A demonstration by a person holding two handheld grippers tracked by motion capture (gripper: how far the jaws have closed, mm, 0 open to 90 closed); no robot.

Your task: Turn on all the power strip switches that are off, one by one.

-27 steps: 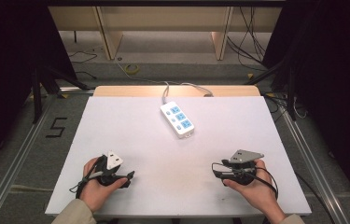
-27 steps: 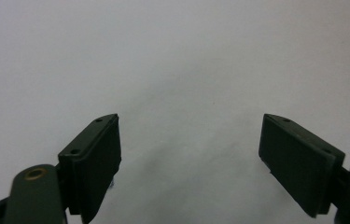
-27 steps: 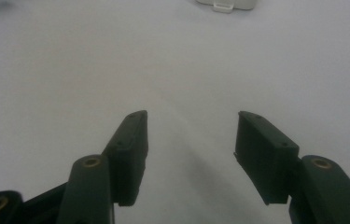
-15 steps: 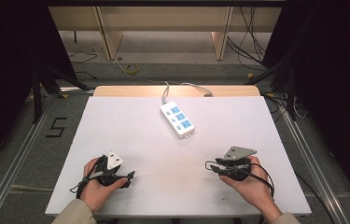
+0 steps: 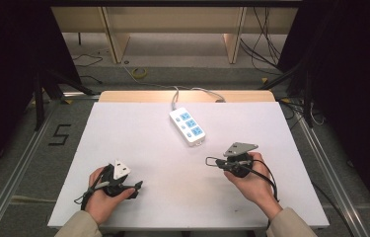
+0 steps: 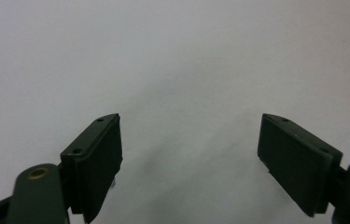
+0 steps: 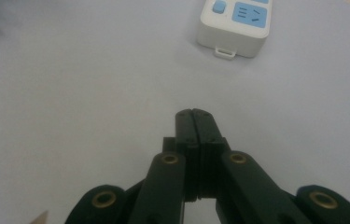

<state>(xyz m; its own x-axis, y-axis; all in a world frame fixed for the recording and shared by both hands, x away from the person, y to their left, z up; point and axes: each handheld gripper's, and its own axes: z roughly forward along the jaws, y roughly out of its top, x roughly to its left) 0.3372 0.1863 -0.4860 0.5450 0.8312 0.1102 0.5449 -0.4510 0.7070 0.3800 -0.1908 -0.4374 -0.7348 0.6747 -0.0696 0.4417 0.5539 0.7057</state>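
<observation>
Two claws rested low on the white surface (image 5: pixel 138 133): the left claw (image 5: pixel 135 186) spread wide, the right claw (image 5: pixel 211 161) pressed together, empty. Mid-surface lay a power strip (image 5: pixel 188 126), seemingly rigid, light, smooth; its long sides looked best for gripping.

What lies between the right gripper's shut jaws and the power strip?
Nothing: the right gripper faces the power strip across bare white table in the right gripper view, and the high view agrees.
</observation>
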